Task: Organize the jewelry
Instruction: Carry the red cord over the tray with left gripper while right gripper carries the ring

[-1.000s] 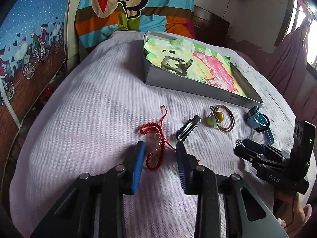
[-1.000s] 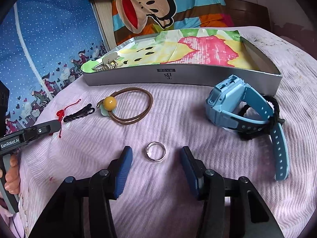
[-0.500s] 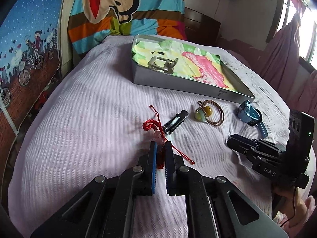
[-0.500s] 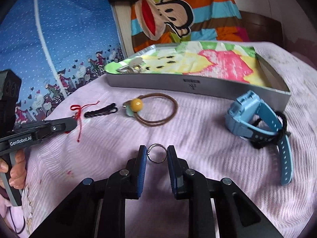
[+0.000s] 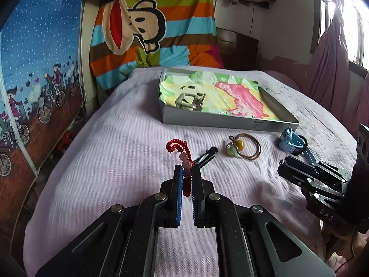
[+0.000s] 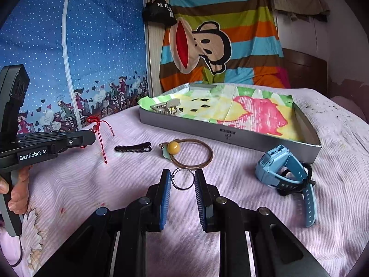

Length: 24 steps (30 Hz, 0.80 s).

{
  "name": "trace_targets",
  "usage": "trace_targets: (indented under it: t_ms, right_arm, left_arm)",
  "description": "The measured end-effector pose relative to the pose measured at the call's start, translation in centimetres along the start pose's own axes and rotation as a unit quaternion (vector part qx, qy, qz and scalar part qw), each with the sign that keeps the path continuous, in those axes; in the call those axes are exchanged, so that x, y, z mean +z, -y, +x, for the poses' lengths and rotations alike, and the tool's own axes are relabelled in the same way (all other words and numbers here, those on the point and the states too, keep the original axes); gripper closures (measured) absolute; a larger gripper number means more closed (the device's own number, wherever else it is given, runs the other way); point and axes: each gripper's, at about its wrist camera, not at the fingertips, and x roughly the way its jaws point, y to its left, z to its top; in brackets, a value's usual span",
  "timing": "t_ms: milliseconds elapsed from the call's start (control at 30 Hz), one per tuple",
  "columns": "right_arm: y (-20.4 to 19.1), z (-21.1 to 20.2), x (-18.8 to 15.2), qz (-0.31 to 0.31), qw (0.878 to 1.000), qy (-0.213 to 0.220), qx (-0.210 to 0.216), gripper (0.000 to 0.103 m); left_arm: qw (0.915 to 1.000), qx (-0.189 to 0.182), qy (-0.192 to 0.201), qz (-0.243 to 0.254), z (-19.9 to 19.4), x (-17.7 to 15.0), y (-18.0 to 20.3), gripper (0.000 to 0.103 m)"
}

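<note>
Left tongs clamped on bracelet; right tongs clamped on ring; carry both level to tray, upper centre.

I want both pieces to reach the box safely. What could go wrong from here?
1. The ring is pinched only at its edges by the right tool; it might twist out.
2. The red bracelet in the left tool trails loose cords, which could snag the black hair clip or the box rim.

Both wrist cameras look forward and slightly down, low over the bed, sharing the tray.
</note>
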Motion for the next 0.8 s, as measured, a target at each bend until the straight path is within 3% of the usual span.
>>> trace_targets:
  t_ms: [233,500,800]
  right_arm:
    - [1.0,-1.2,1.3,0.018,0.999,0.042,-0.003,0.083]
    - [4.6,-1.1,4.6,0.046,0.996,0.074,-0.029,0.083]
    - [10.2,3.7,7.8,0.097,0.994,0.036,-0.046,0.083]
  left_arm:
    - [0.9982,-0.035,0.048,-0.006,-1.8,0.8,0.6,0.098]
    - [0.9962,-0.061,0.061,0.007,-1.3,5.2,2.7,0.098]
    - [0.9951,-0.084,0.049,-0.015,4.3,10.0,4.5,0.098]
